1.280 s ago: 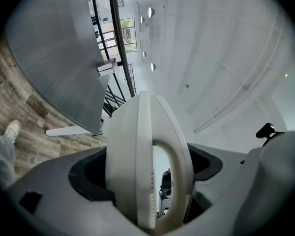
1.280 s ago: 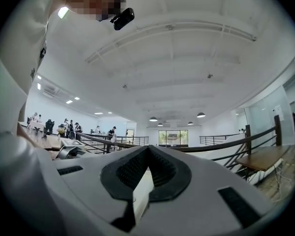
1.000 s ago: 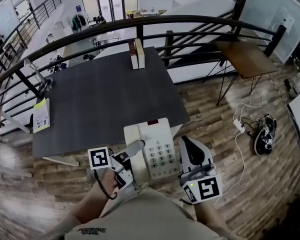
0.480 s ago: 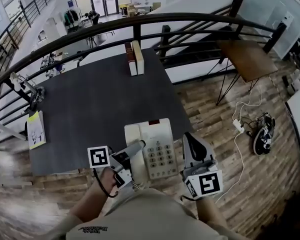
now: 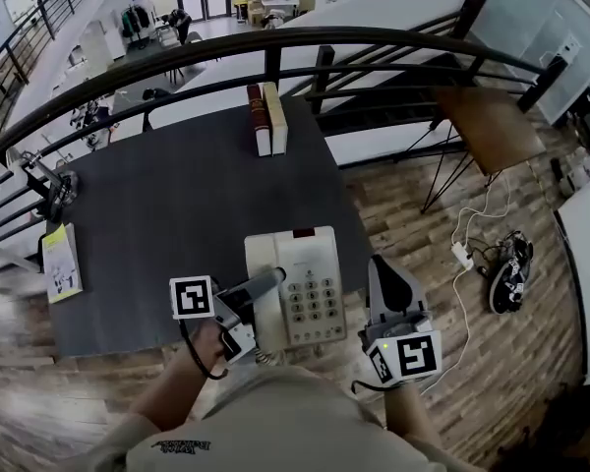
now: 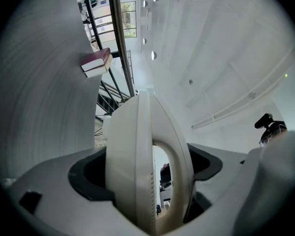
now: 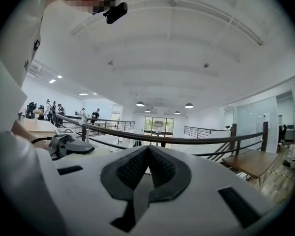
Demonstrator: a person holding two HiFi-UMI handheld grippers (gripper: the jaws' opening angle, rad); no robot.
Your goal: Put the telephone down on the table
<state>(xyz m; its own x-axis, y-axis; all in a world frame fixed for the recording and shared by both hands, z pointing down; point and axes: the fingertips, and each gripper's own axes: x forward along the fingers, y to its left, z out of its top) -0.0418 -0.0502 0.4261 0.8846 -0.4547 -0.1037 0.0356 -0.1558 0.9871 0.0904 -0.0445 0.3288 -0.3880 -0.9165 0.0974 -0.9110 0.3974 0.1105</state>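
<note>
The cream telephone (image 5: 313, 285) sits in the lower middle of the head view, over the near edge of the dark table (image 5: 177, 214), keypad up; whether its base rests fully on the top cannot be told. The left gripper (image 5: 267, 285) comes in from the lower left, and in its own view its two jaws are clamped on the handset (image 6: 137, 166), one dark pad on each side of the curved cream grip. The right gripper (image 5: 385, 268) hangs just right of the telephone, above the wooden floor (image 5: 423, 214), apart from it; its jaws are pressed together with nothing between them (image 7: 147, 167). Two books (image 5: 267, 118) stand upright at the far edge of the table near the black railing (image 5: 374, 37), and a yellow booklet (image 5: 61, 262) lies at the table's left edge
</note>
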